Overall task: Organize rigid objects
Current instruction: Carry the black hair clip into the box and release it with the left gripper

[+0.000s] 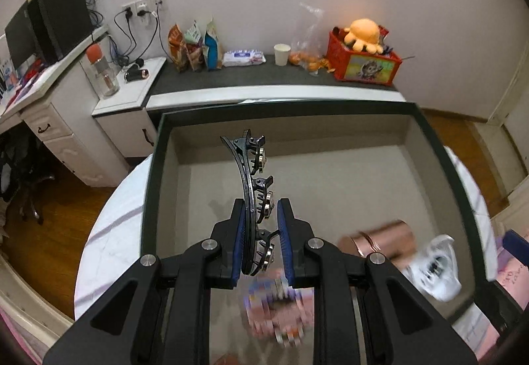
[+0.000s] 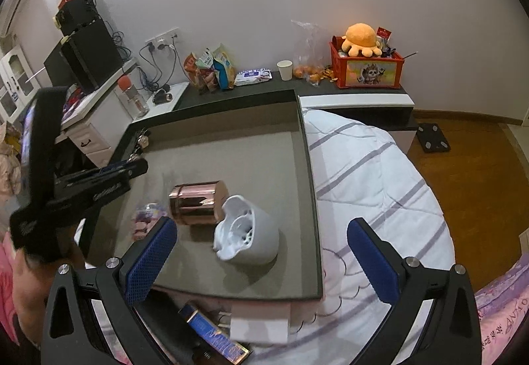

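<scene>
Left claw (image 1: 261, 241): closing its 2 blue pads on a black hair clip (image 1: 253, 196); sitting at the centre of the left wrist frame, above the tray.
Hair clip: curving up and away from the pads toward the upper middle of the frame; carrying 3 small metallic ornaments along its right edge; held in the air over the tray floor.
Right claw (image 2: 261, 260): standing wide open, gripping nothing; its pads are sitting at the lower left and lower right of the right wrist frame.
Tray (image 2: 307, 146): a large shallow box with dark rim and grey floor, filling the middle of both frames; resting on a white striped quilt (image 2: 370, 163).
Copper canister (image 2: 198, 203): lying on its side on the tray floor, centre of the right wrist frame.
White holder (image 2: 251, 237): lying tilted just right of the canister, appearing to touch it.
Pink pack (image 1: 277, 312): blurred, lying in the tray below the left claw.
</scene>
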